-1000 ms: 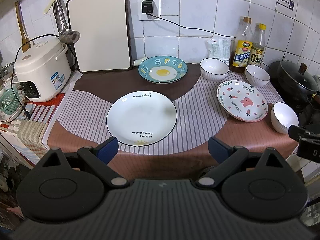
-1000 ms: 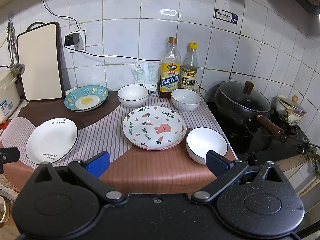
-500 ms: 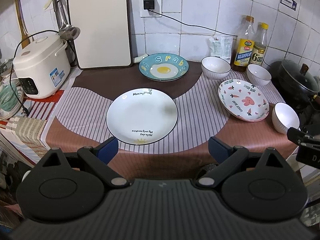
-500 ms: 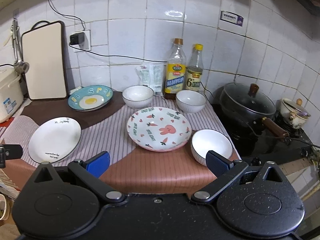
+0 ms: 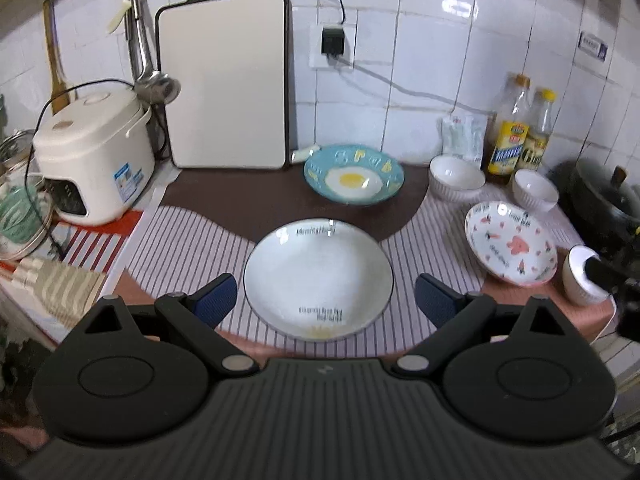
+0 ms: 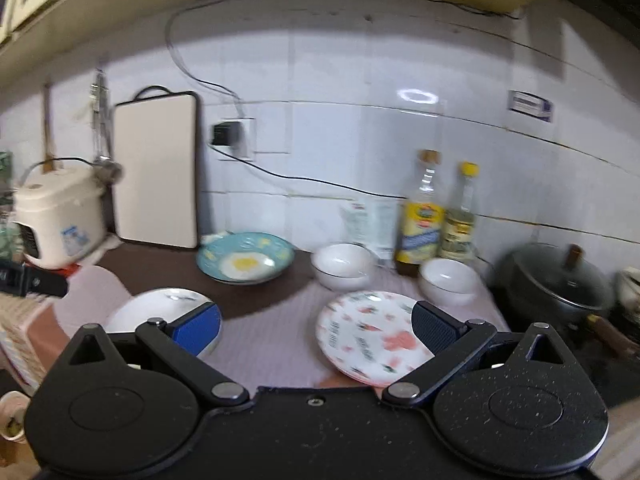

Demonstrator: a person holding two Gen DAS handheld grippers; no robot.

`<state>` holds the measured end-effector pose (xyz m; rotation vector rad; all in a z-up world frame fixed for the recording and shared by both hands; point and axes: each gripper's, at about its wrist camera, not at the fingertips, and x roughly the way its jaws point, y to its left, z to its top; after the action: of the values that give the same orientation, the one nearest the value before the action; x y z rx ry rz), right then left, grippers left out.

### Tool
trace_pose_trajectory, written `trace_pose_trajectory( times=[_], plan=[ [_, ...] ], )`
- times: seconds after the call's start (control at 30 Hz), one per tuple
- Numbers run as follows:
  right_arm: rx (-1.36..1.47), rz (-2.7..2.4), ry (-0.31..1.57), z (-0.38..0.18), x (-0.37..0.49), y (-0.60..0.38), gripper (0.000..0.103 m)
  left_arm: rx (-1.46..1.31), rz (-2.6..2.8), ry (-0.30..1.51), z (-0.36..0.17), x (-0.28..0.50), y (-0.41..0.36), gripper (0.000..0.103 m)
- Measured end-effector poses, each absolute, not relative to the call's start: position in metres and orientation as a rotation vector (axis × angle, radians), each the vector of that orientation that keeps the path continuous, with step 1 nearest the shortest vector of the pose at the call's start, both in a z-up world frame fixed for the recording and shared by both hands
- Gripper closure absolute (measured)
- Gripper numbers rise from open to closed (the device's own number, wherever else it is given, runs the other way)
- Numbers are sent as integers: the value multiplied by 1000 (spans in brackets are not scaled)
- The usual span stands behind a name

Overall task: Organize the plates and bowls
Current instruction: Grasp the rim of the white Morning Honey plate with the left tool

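Left gripper [image 5: 326,298]: spread wide, empty, flanking white plate [image 5: 318,278] at desk [image 5: 208,200] front. Right gripper [image 6: 316,326]: spread wide, empty, above pink rabbit plate [image 6: 370,336]. Behind: blue egg plate [image 5: 354,179], two white bowls [image 5: 456,174] [image 5: 535,189]; third bowl [image 5: 580,280] at right edge.

Three plates [image 5: 318,278] [image 5: 354,179] [image 5: 511,243], three white bowls [image 5: 456,178] [image 5: 535,189] [image 5: 580,276], two bottles [image 5: 508,136] [image 5: 538,136], one rice cooker [image 5: 94,152], one cutting board [image 5: 224,84]

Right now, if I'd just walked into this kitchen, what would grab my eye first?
Probably the blue plate painted with a fried egg, at the back of the counter by the leaning cutting board. In front of it lies a plain white plate, between the open left gripper fingers, and to the right a pink rabbit plate.
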<state>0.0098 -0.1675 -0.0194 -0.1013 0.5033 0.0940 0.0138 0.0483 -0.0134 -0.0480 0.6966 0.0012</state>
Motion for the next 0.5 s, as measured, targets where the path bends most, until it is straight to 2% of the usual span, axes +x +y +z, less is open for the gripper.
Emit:
trace_pose_trajectory(
  times=[0.2,0.33,0.5],
  plan=[
    [-131,226,552,-44,44,-136,0,-59,2,676,-25,30,73,8],
    [-96,337,581,-69,70,-118,6,-68,39,713,-51,52,90,9],
    [-83,385,606,-111,102,-95,7,-118,87,777,-93,84,119,12]
  ],
)
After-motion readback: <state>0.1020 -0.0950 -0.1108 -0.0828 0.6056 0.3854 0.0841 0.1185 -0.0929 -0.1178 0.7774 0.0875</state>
